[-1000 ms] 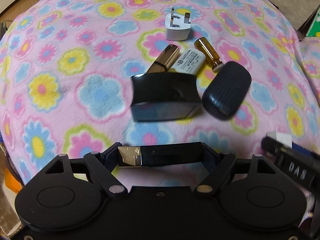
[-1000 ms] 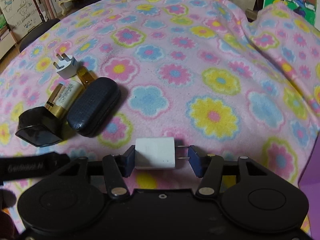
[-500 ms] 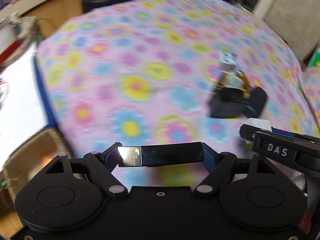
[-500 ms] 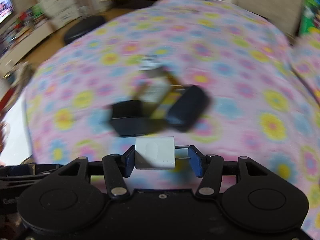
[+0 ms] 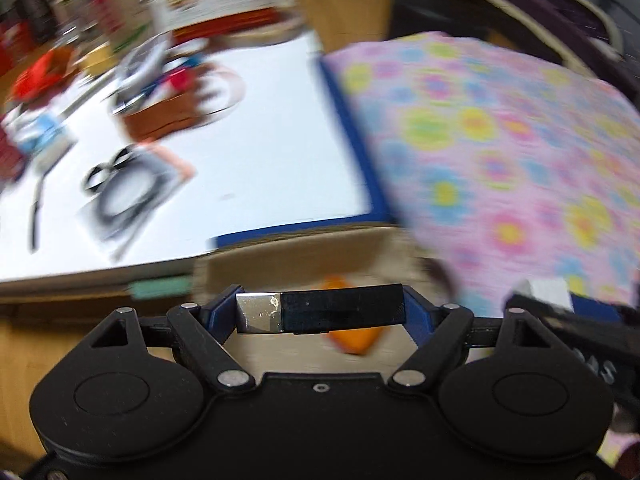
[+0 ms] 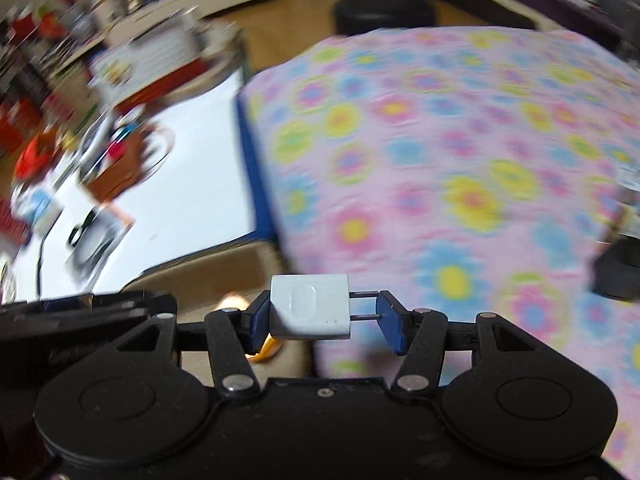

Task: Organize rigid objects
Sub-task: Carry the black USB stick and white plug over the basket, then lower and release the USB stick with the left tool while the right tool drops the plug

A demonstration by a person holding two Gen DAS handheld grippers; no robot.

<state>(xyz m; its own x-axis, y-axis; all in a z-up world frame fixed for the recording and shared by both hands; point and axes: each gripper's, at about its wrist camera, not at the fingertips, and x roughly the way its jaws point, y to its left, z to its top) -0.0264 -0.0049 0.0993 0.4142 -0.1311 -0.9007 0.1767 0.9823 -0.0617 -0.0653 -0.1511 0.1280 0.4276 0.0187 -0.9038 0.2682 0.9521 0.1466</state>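
Observation:
My left gripper point(image 5: 320, 309) is shut on a black bar with a silver end point(image 5: 320, 308), held crosswise between the blue pads. My right gripper point(image 6: 320, 314) is shut on a white plug adapter point(image 6: 310, 307), its two prongs against the right pad. Both hang over the left edge of the flowered pink blanket point(image 6: 460, 160), above a cardboard box point(image 5: 300, 256) with something orange point(image 5: 352, 340) inside. The right gripper also shows at the right edge of the left wrist view point(image 5: 560, 300). A dark object point(image 6: 620, 268) of the pile lies at the far right, blurred.
A white board with a blue edge point(image 5: 240, 168) lies to the left of the blanket, with a black cable coil point(image 5: 120, 192), a brown box point(image 5: 160, 120) and other clutter on it. A dark round stool point(image 6: 384, 12) stands beyond the blanket. Everything is motion-blurred.
Both grippers swung left, away from the pile on the blanket, to its left edge over the cardboard box. Each still holds its object.

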